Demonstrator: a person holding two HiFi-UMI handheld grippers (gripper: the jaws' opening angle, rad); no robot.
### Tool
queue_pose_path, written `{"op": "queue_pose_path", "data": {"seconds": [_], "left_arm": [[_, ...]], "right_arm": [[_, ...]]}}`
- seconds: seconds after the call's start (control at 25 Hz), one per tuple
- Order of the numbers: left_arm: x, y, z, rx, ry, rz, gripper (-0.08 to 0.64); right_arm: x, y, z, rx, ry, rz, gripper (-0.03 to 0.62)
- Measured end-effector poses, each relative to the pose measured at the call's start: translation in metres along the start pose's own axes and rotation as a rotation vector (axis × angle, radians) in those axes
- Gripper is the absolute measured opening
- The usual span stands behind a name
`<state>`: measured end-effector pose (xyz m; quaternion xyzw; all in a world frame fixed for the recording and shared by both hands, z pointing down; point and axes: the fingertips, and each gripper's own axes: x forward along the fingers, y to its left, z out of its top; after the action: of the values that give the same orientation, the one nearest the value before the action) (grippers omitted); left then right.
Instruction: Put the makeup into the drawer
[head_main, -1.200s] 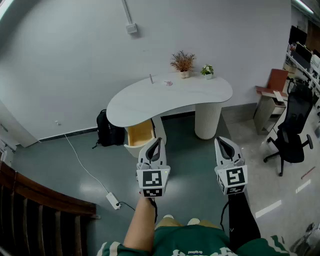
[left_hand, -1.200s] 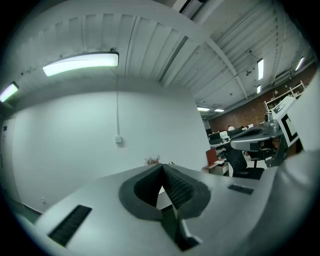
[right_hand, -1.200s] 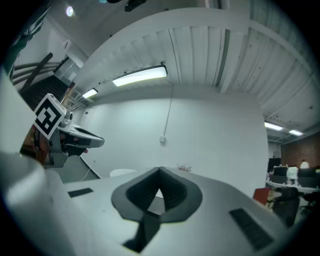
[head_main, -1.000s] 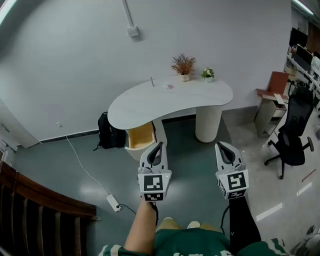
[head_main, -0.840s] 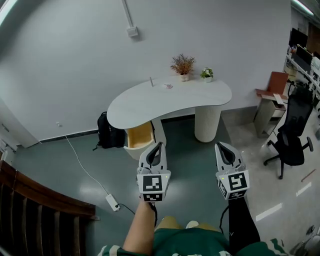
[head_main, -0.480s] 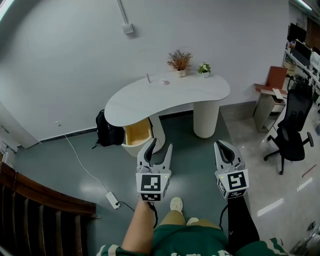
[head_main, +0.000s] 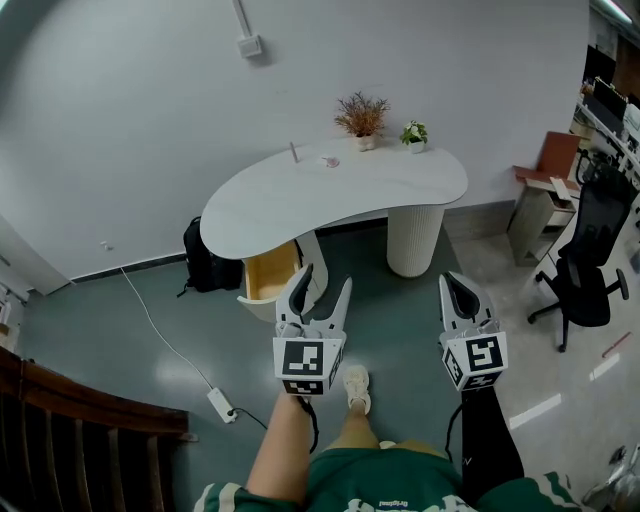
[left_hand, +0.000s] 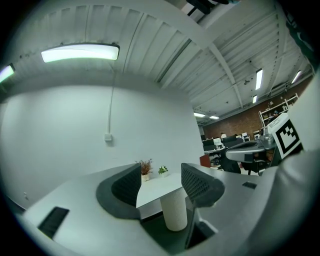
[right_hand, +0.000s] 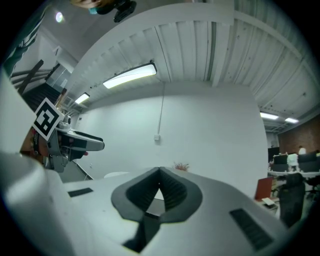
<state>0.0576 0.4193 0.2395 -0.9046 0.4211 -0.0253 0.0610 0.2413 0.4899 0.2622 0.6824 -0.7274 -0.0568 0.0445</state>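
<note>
A white kidney-shaped table (head_main: 330, 195) stands by the wall, with an open drawer (head_main: 266, 275) showing its wooden inside under the left end. On the tabletop far back lie a small pink makeup item (head_main: 328, 162) and a thin upright stick (head_main: 293, 152). My left gripper (head_main: 324, 280) hovers level over the floor, just in front of the drawer; its jaws have just been opening and nothing is between them. In the left gripper view the left gripper (left_hand: 161, 171) frames the table's pedestal. My right gripper (head_main: 452, 282) is shut and empty, its tips meeting (right_hand: 160, 173).
Two small potted plants (head_main: 362, 117) (head_main: 414, 134) stand at the table's back edge. A black backpack (head_main: 205, 255) leans left of the drawer. A power strip (head_main: 222, 403) with cable lies on the floor. An office chair (head_main: 588, 255) is at right, a wooden railing (head_main: 80, 430) at lower left.
The left gripper's jaws have gone from shut to open. Both grippers have drifted toward the table, and the person's foot has stepped forward between them.
</note>
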Motion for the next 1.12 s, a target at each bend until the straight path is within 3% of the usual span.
{"op": "queue_pose_path", "data": {"seconds": [0.56,1.12], "left_arm": [[0.177,0.117,-0.007,-0.032,-0.003,-0.049,0.251],[0.282,0.181,-0.037,-0.022,0.042,-0.084,0.261]], "right_arm": [[0.200,-0.034,0.006,0.000,0.017,-0.038,0.005],[0.329,-0.044,-0.006,0.008,0.023,-0.037,0.005]]}}
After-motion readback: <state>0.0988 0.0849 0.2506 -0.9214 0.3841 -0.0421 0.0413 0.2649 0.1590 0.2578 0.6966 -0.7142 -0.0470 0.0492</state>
